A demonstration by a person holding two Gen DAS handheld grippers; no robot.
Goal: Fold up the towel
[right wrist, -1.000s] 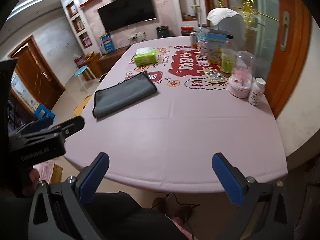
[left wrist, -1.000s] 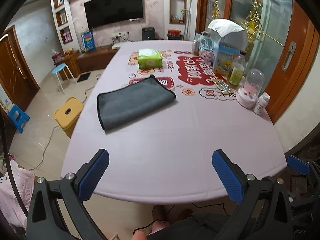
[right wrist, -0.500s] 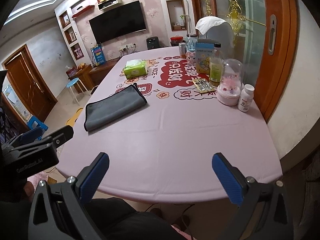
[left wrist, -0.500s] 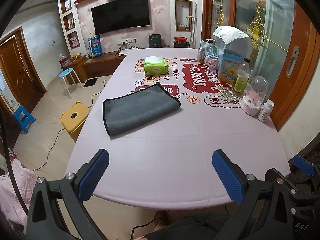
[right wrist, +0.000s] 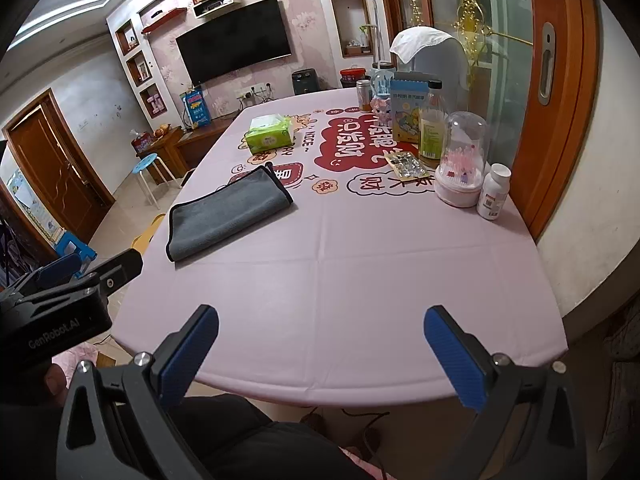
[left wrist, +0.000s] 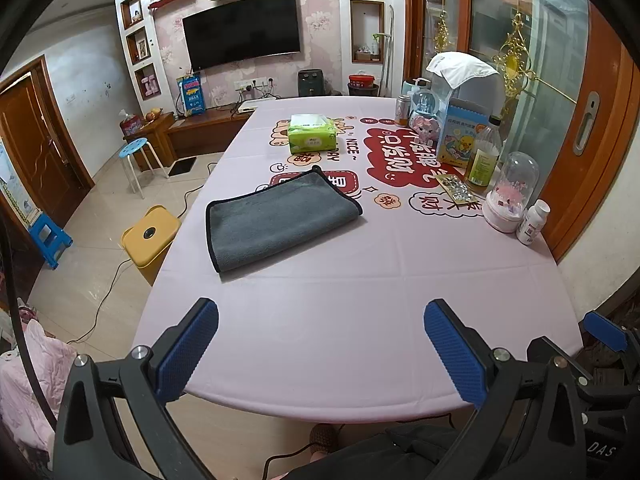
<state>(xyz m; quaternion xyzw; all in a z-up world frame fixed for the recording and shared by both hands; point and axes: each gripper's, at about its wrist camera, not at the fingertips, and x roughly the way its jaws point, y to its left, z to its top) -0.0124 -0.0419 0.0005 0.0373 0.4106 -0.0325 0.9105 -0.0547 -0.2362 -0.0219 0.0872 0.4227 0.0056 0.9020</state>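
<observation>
A grey towel (left wrist: 276, 218) with a black hem lies folded flat on the pink tablecloth (left wrist: 340, 312), left of the table's middle; it also shows in the right wrist view (right wrist: 226, 212). My left gripper (left wrist: 320, 344) is open and empty, held over the table's near edge, well short of the towel. My right gripper (right wrist: 320, 348) is open and empty, also at the near edge. The left gripper's body (right wrist: 60, 304) shows at the left of the right wrist view.
A green tissue pack (left wrist: 312, 138) sits beyond the towel. Bottles, a box, a glass dome (left wrist: 510, 192) and a white pill bottle (left wrist: 532, 224) crowd the table's right side. A yellow stool (left wrist: 150, 236) stands on the floor to the left.
Both grippers have lifted and tilted upward, so more of the room and far table shows. The towel has not moved. Both grippers stay open.
</observation>
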